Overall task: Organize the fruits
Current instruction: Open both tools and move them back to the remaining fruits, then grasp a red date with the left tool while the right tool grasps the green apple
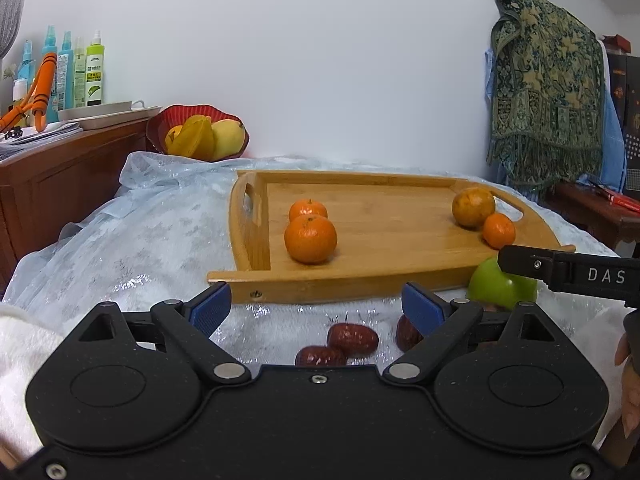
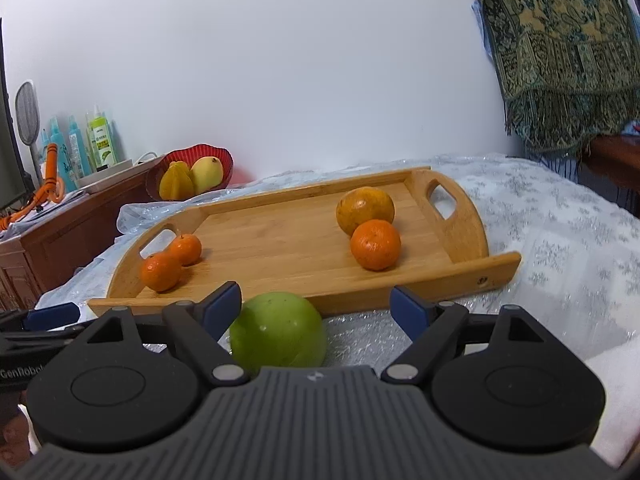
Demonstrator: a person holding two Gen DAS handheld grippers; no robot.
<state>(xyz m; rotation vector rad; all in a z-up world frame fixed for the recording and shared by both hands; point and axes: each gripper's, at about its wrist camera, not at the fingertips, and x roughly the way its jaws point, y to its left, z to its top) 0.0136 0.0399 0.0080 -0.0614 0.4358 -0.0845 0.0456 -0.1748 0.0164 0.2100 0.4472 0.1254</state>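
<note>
Green apple (image 2: 278, 330): it sits on the cloth just near of the wooden tray (image 2: 304, 236), between your right gripper (image 2: 316, 306) fingers, closer to the left one.
Right gripper: spread wide, not yet gripping.
Handling: likely firm, smooth and fairly heavy; you should close across its widest middle, or it may squirt out.
Left gripper (image 1: 316, 306): spread open, empty, above the red dates (image 1: 352, 338).
Dates: probably light, wrinkled, slightly soft; pinch gently.
Oranges (image 2: 375, 244): four already on the tray.

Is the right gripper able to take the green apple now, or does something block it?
Probably yes. The right gripper is open, and the green apple lies between its fingers on the cloth, in front of the wooden tray. Nothing blocks it.
</note>
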